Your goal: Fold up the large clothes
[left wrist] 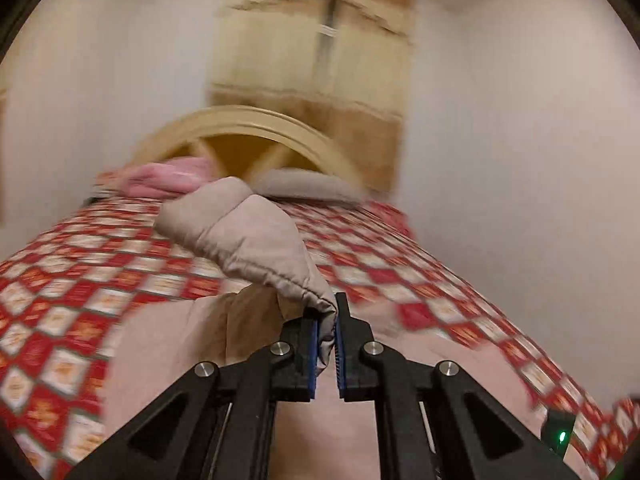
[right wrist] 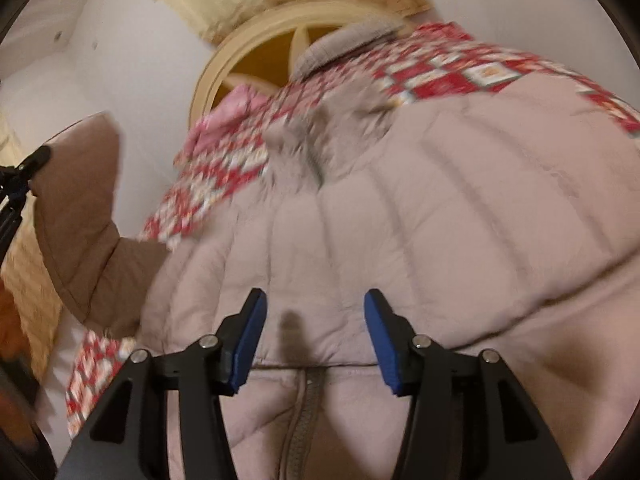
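A beige puffer jacket (right wrist: pixel 400 208) lies spread on the bed, its zipper (right wrist: pixel 304 420) near the bottom of the right wrist view. My left gripper (left wrist: pixel 326 312) is shut on the elastic cuff of one sleeve (left wrist: pixel 240 232), which is lifted off the bedspread. The right wrist view shows that raised sleeve (right wrist: pixel 80 220) at the far left, with the left gripper (right wrist: pixel 36 160) at its end. My right gripper (right wrist: pixel 315 296) hovers open over the jacket's body, nothing between its blue pads (right wrist: pixel 248 344).
The bed carries a red and white checkered bedspread (left wrist: pixel 100 280). At its head stand an arched wooden headboard (left wrist: pixel 240 124), a pink cloth (left wrist: pixel 168 180) and a grey pillow (left wrist: pixel 308 184). White walls (left wrist: pixel 520 140) close in beyond the bed.
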